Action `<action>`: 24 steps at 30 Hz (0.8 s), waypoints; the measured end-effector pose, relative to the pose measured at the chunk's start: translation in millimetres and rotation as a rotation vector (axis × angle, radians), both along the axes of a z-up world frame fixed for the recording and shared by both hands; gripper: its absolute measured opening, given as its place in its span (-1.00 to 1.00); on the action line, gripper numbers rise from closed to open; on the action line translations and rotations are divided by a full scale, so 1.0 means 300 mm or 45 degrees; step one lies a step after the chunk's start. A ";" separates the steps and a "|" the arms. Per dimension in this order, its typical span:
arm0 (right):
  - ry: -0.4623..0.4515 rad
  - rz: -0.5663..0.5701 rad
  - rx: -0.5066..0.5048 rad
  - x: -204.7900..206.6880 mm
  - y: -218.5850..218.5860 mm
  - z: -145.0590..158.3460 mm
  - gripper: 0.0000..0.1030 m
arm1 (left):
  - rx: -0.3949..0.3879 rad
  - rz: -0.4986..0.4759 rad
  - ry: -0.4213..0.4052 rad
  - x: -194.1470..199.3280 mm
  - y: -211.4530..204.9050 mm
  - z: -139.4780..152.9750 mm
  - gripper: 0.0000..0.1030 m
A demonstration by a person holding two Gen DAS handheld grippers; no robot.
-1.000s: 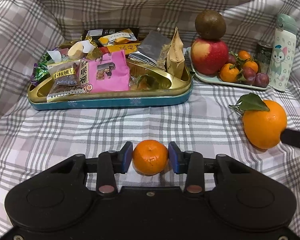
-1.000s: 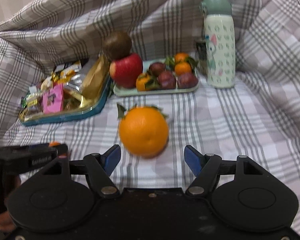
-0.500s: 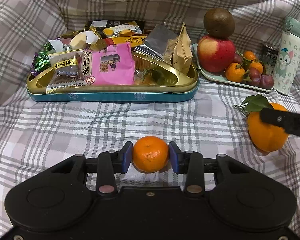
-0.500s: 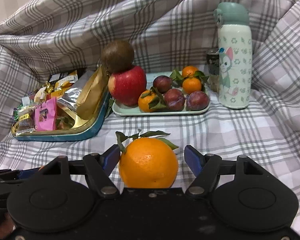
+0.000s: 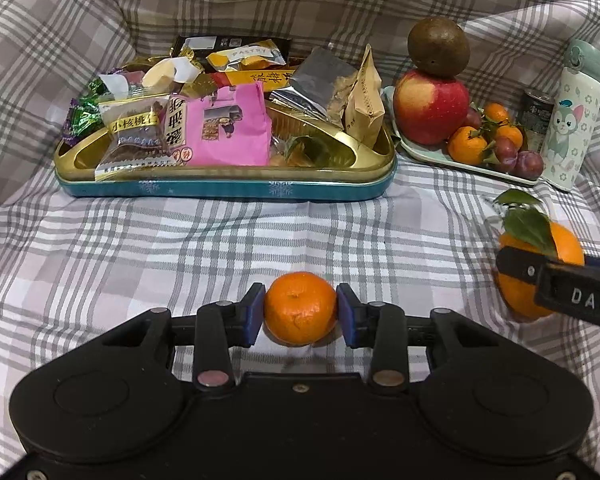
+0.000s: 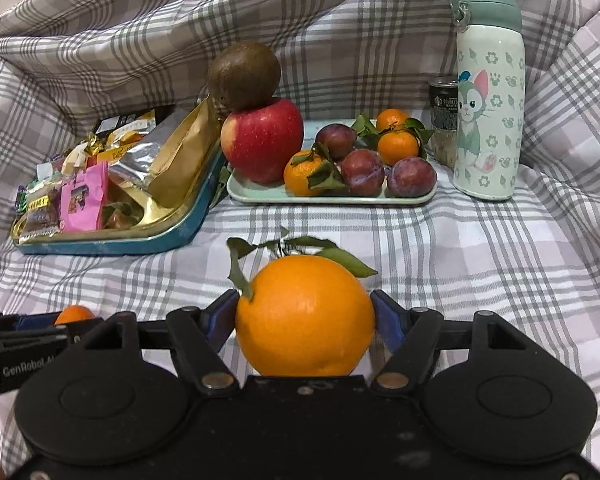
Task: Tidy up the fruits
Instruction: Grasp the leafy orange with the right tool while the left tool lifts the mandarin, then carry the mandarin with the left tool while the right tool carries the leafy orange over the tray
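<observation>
Looking at the whole setup, everything sits on a plaid cloth (image 5: 204, 248), with the big snack tin (image 5: 224, 190) toward the back left and the fruit tray (image 6: 332, 199) at the back right, already carrying an apple (image 6: 262, 140), plums and a few mandarins. A cartoon bottle (image 6: 488, 92) stands just beside the tray's right end.

Now the actual news: a second ago the big orange (image 6: 304, 316) was just sitting ahead of the right gripper (image 6: 305, 320), and now it's right between the 2 fingers. They're spread wide, and the pads look like they're at the skin or a hair off it, honestly can't tell which.

Smaller fruit: the mandarin (image 5: 300, 308) near the cloth's front edge is in the left gripper (image 5: 300, 310), whose jaws are closing, and both pads are already touching its sides. Earlier there was a gap.

So my read: both loose fruits are about to be lifted, tray next.
</observation>
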State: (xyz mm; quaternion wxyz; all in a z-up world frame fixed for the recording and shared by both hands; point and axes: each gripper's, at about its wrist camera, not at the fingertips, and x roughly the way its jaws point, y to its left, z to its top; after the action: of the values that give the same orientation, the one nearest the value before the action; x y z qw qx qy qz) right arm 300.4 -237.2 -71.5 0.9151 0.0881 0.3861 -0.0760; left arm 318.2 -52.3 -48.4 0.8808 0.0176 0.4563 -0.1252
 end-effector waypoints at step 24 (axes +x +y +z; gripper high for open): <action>0.094 -0.029 0.156 -0.308 0.037 0.054 0.40 | -0.001 -0.027 0.043 -0.260 0.077 0.097 -0.10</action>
State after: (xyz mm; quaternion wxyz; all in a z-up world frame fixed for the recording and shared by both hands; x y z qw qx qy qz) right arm 208.0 -226.0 -55.1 0.8922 0.1456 0.4224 -0.0658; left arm 240.1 -29.3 -19.2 0.8716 0.0202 0.4707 -0.1351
